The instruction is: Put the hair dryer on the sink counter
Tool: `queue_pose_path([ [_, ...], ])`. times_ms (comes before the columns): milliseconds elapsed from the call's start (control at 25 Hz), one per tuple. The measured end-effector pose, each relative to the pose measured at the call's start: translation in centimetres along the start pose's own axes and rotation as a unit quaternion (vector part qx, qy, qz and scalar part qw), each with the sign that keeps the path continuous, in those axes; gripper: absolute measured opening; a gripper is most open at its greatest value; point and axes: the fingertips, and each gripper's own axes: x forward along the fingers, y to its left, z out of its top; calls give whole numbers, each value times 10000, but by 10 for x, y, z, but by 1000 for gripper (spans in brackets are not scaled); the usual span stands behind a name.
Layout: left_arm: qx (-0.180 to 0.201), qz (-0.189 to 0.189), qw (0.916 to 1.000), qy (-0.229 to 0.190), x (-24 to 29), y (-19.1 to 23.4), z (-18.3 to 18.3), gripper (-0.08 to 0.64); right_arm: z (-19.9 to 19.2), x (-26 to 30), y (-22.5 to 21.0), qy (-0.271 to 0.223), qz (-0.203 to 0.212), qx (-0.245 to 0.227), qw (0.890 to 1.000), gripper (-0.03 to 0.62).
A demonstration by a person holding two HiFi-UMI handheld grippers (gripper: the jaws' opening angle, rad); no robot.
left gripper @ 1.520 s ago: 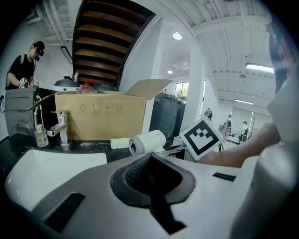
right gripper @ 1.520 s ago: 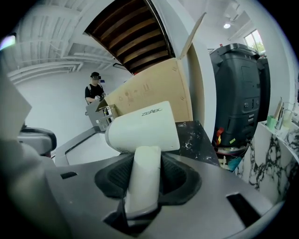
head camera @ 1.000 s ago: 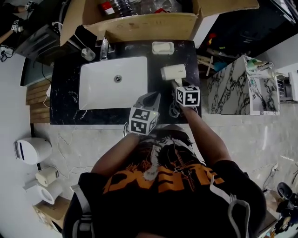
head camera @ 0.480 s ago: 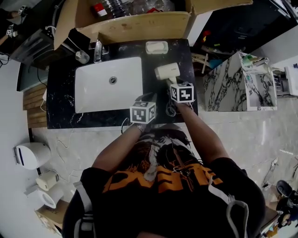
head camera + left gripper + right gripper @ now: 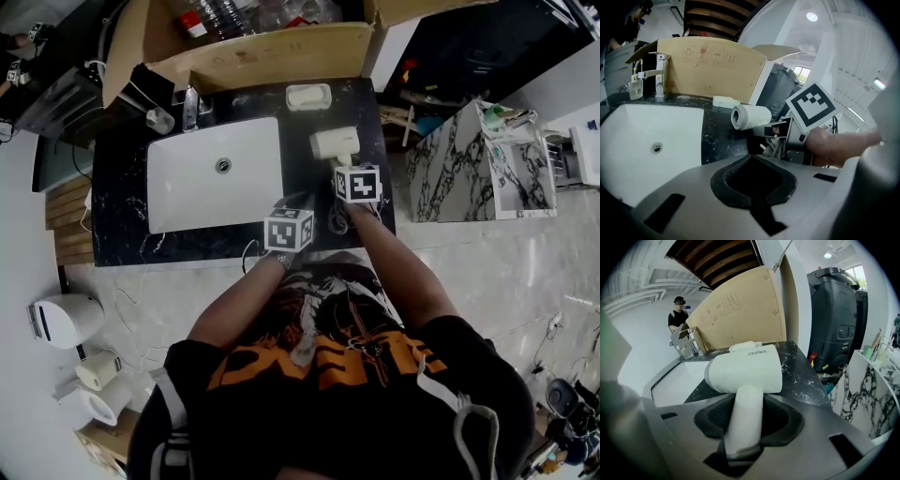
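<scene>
A white hair dryer (image 5: 335, 142) is over the black sink counter (image 5: 122, 187), right of the basin. My right gripper (image 5: 345, 167) is shut on its handle. In the right gripper view the handle (image 5: 743, 425) runs down between the jaws and the body (image 5: 745, 369) lies crosswise above them. I cannot tell whether the dryer touches the stone. Its cable (image 5: 336, 217) trails toward the counter's front edge. My left gripper (image 5: 297, 201) hovers over the front edge beside it, shut and empty (image 5: 752, 180). It faces the dryer's nozzle (image 5: 750, 116).
A white basin (image 5: 216, 173) fills the counter's left part, with a faucet (image 5: 191, 103) and a glass (image 5: 159, 119) behind it. A soap dish (image 5: 308, 96) sits at the back, and an open cardboard box (image 5: 281, 52) beyond. A marble-patterned cabinet (image 5: 469, 169) stands right.
The left gripper has moved forward over the counter's front edge. The right gripper still grips the dryer at nearly the same spot on the counter.
</scene>
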Motion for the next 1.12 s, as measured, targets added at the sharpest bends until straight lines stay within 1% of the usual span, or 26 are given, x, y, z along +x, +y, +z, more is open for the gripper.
queue_pose_path([
  [80,4,-18,10000,13,0,-2,-1,21,-1,0,-1,12,-101,-66,9999,170],
  [280,3,-11,10000,43,0,-1,-3,21,2,-1,0,-5,-240,-210,9995,175],
  [440,-19,-32,10000,46,0,-2,-2,21,1,0,4,-116,-351,-440,9983,203],
  [480,-22,-43,10000,37,-1,-3,-1,23,1,0,3,-120,-385,-456,9981,228],
  [520,-22,-53,10000,28,-1,-3,-1,21,0,0,1,-104,-406,-426,9982,310],
  [560,-20,-60,10000,20,-1,-4,0,21,1,-1,0,-79,-399,-355,9985,359],
  [600,-19,-65,10000,15,-1,-4,0,21,1,-1,-2,-53,-372,-261,9990,391],
  [800,1,-99,10000,11,-1,-5,-1,21,-1,0,-8,3,-291,121,9995,455],
  [960,-11,-109,9999,-17,-5,-6,0,21,2,-3,-7,-177,75,495,9986,532],
  [1040,-37,-95,9999,-14,-7,-5,0,22,2,-4,-7,-172,171,503,9984,584],
  [1120,-54,-83,10000,-9,-9,-4,-2,22,1,-5,-9,-143,181,430,9988,586],
])
